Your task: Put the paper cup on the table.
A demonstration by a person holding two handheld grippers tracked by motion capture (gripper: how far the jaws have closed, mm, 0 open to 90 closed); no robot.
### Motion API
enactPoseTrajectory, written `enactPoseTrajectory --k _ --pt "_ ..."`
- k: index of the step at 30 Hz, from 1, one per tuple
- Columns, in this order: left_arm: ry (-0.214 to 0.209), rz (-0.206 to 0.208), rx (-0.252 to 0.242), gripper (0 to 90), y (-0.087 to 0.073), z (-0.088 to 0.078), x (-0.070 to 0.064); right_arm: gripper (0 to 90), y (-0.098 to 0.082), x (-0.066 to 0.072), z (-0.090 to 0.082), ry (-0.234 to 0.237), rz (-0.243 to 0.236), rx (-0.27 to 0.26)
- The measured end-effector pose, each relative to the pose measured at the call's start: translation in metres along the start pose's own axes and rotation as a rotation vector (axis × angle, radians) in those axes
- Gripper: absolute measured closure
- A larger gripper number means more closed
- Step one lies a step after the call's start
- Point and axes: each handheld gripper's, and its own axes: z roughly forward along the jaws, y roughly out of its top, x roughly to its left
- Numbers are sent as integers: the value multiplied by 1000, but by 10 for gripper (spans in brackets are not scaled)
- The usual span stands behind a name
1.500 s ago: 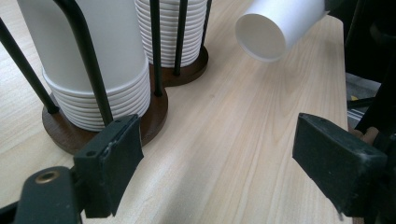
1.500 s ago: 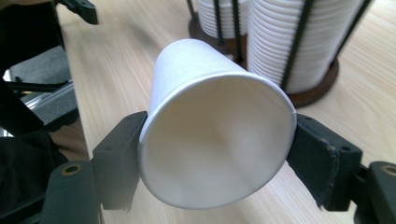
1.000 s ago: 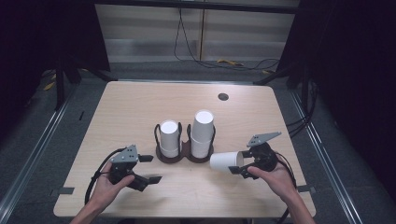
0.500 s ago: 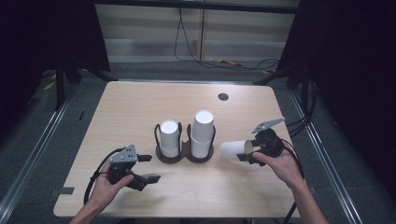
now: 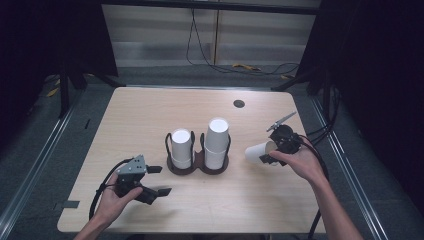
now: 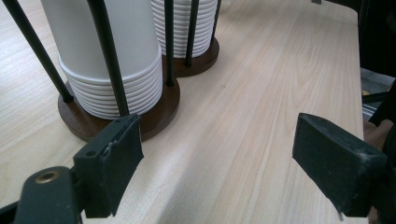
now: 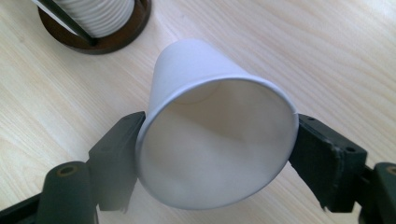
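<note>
A dark double cup holder [image 5: 197, 166] stands mid-table with two stacks of white paper cups, a shorter left stack [image 5: 181, 148] and a taller right stack [image 5: 216, 142]. My right gripper [image 5: 272, 150] is shut on a single white paper cup [image 5: 256, 151] held on its side, base toward the holder, just right of it and above the table. In the right gripper view the cup [image 7: 217, 140] sits rim-first between the jaws. My left gripper [image 5: 159, 181] rests open near the table's front left; its view shows the holder's base [image 6: 154, 109] just beyond its open jaws.
The wooden table [image 5: 150, 115] has a round cable grommet [image 5: 239, 103] at its back right. Cables trail from both grippers off the table's front edge and right side. Dark floor and metal rails surround the table.
My right gripper with the cup has moved away from the front edge, toward the right and farther back. The left gripper has stayed in place.
</note>
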Motion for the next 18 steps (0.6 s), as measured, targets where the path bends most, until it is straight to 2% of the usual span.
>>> enactPoseTrajectory --k 6,7,9,14,18 --pt "0 1 0 157 0 0 0 213 7 -5 4 -18 -3 44" --pt "0 0 1 157 0 1 0 210 11 -6 7 -23 -3 75" --pt "-4 3 0 157 0 0 0 207 14 -6 8 -33 -7 89" --pt "0 1 2 157 0 0 0 204 20 -8 9 -46 -21 110" --pt "0 0 1 158 0 0 0 200 23 -10 11 -52 -13 131"
